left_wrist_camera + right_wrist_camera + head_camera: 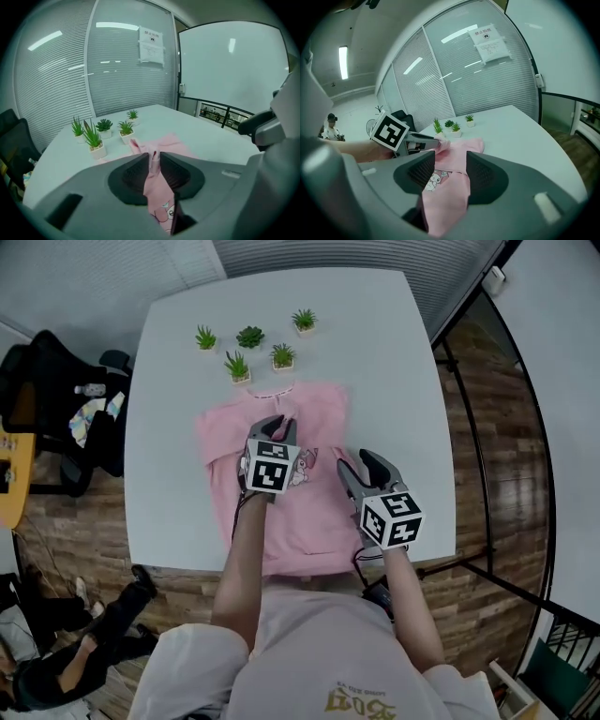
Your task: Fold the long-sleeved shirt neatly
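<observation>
1. Nearest, the person's white top [309, 643] fills the bottom of the head view. Both forearms reach out over the white surface [178, 362].
2. The right claw [451, 155] sits low over the right side of the pink shirt [314, 517]. It is released, with its jaws well apart. Pink cloth shows in the gap and looks to lie beneath the jaws rather than pinched, though the wide-angle view makes that hard to be sure of.
3. A little farther on, the left claw [153, 158] is over the middle of the shirt, towards the collar. It is clenched on a thin upright fold of the pink shirt, the jaws nearly together and the cloth touching both pads.
4. The shirt lies on the surface straight in front of the person, hem at the near edge and collar pointing away. A cartoon print [430, 180] on its chest sits between the two claws.
5. Beyond the collar, five small potted plants [250, 337] stand in a loose cluster on the surface. The nearest is close to the collar but apart from it.
6. Off the surface to the left stands a black office chair [56, 399]. Behind the far edge run blinds [126, 75] with a paper notice [151, 45] fixed to them.
</observation>
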`<state>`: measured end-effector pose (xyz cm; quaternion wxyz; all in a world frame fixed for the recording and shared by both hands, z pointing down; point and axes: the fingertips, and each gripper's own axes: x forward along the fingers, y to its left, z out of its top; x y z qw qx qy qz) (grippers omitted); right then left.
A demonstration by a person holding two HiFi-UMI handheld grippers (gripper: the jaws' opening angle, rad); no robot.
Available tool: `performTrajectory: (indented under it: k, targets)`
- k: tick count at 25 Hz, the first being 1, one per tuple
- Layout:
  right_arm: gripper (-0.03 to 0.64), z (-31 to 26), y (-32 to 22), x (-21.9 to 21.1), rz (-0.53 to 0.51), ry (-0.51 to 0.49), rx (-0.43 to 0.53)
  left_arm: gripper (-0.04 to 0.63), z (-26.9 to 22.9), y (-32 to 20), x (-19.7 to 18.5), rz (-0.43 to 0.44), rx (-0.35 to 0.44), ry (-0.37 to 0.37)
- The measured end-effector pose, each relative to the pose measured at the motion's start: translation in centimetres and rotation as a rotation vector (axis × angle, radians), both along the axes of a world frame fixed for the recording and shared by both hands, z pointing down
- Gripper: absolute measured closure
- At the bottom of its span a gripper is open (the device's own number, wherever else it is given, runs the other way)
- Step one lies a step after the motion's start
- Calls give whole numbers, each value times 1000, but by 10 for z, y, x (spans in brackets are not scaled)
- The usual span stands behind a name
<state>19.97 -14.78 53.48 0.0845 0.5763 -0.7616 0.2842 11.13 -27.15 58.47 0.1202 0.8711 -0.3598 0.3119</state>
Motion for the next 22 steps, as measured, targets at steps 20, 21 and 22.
performTrajectory:
  k: [20,21,22]
  targets:
    - [397,24,35,64,17,-66,-37,345,14,24,28,19,-57,23]
    - [397,23,36,66,24,-67,-36,345,12,26,27,18,-54,25]
    - [397,23,36,67,31,-69,-35,344,9,27,24,17,-51,25]
